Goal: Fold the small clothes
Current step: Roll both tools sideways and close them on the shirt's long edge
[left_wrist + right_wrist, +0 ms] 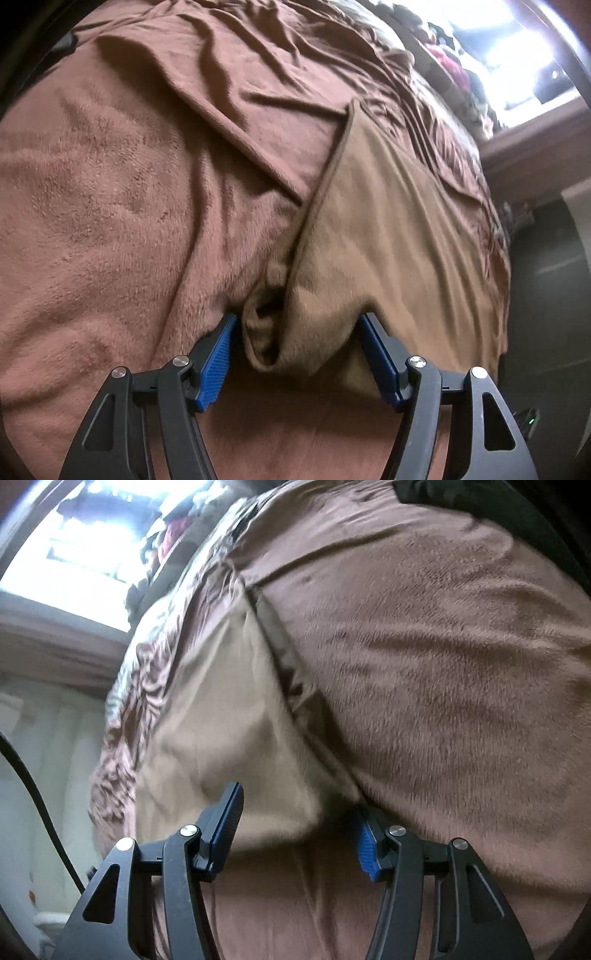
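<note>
Down at the bottom middle of both wrist views, each half-open claw, left claw and right claw, straddles the tan garment's near end without pinching, its length running away up-frame over the brown blanket.

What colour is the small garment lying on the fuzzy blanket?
Tan, a khaki brown, lighter than the reddish-brown blanket under it. The garment shows best in the left wrist view.
</note>
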{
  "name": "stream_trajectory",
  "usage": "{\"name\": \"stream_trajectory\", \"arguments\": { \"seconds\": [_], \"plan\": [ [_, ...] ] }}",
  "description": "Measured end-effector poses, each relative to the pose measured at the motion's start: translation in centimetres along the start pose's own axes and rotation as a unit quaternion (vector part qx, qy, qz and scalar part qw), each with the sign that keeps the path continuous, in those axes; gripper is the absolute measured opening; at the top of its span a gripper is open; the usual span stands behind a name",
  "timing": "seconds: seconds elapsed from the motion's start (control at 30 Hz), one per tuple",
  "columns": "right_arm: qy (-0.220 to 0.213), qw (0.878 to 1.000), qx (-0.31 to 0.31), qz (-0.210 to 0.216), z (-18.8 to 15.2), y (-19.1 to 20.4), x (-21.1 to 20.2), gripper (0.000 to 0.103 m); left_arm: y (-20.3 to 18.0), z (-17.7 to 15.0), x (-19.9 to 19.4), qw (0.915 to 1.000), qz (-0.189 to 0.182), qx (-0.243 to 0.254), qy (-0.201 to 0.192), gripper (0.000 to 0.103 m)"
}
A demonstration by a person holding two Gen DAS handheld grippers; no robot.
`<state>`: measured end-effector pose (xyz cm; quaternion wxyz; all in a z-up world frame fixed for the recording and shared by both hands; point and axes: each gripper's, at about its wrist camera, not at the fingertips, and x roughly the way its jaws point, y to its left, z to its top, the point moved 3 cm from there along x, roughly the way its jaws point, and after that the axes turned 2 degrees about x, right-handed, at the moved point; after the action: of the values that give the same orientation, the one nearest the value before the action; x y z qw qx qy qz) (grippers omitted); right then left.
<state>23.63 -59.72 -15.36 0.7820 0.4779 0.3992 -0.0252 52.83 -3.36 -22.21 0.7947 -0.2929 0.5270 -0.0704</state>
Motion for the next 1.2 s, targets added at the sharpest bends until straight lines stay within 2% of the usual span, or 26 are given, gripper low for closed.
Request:
{"name": "stream_trajectory", "arguments": {
  "seconds": [0.03, 0.13, 0.2, 0.23, 0.33, 0.4, 0.47, 0.73, 0.9, 1.2],
  "plan": [
    [-0.002, 1.000, 0.002, 0.001, -0.2, -0.3, 0.0, 0.048, 0.1, 0.0, -0.1, 0.9999, -0.006, -0.007, -0.005, 0.068],
    [-0.013, 1.000, 0.008, -0.002, -0.3, -0.9, 0.2, 0.030, 1.0, -0.2, -0.6, 0.9978, -0.044, -0.046, -0.018, 0.064],
    [-0.015, 1.000, 0.006, 0.001, -0.6, -1.0, 0.2, 0.015, 1.4, -0.8, -0.6, 0.9951, -0.068, -0.071, -0.012, 0.051],
    [-0.013, 1.000, 0.007, 0.005, -0.8, -1.1, 0.2, 0.013, 1.3, -1.0, -0.5, 0.9954, -0.068, -0.068, -0.010, 0.048],
    [-0.016, 1.000, 0.005, 0.007, -1.1, -1.3, -0.1, 0.008, 1.4, -1.0, -0.5, 0.9974, -0.047, -0.053, -0.013, 0.026],
    [-0.018, 1.000, 0.010, 0.011, -1.3, -1.3, -0.6, 0.006, 2.3, -0.8, -0.6, 0.9951, -0.062, -0.076, -0.013, 0.015],
    [-0.020, 1.000, 0.015, 0.018, -1.1, -1.1, -0.7, 0.004, 2.6, -0.7, -0.8, 0.9948, -0.063, -0.078, -0.016, 0.009],
    [-0.032, 0.999, 0.012, 0.036, -1.9, -0.7, -2.8, 0.002, 2.0, 0.1, -3.3, 0.9960, -0.064, -0.057, -0.028, 0.005],
    [-0.020, 0.999, 0.005, 0.030, -2.6, -0.1, -3.3, 0.002, 1.7, 0.3, -5.1, 0.9972, -0.055, -0.042, -0.028, 0.005],
    [0.010, 1.000, -0.017, 0.016, -3.8, 1.0, -5.2, 0.002, 3.3, -2.5, -9.1, 0.9970, -0.060, -0.031, -0.037, 0.005]
  ]
}}
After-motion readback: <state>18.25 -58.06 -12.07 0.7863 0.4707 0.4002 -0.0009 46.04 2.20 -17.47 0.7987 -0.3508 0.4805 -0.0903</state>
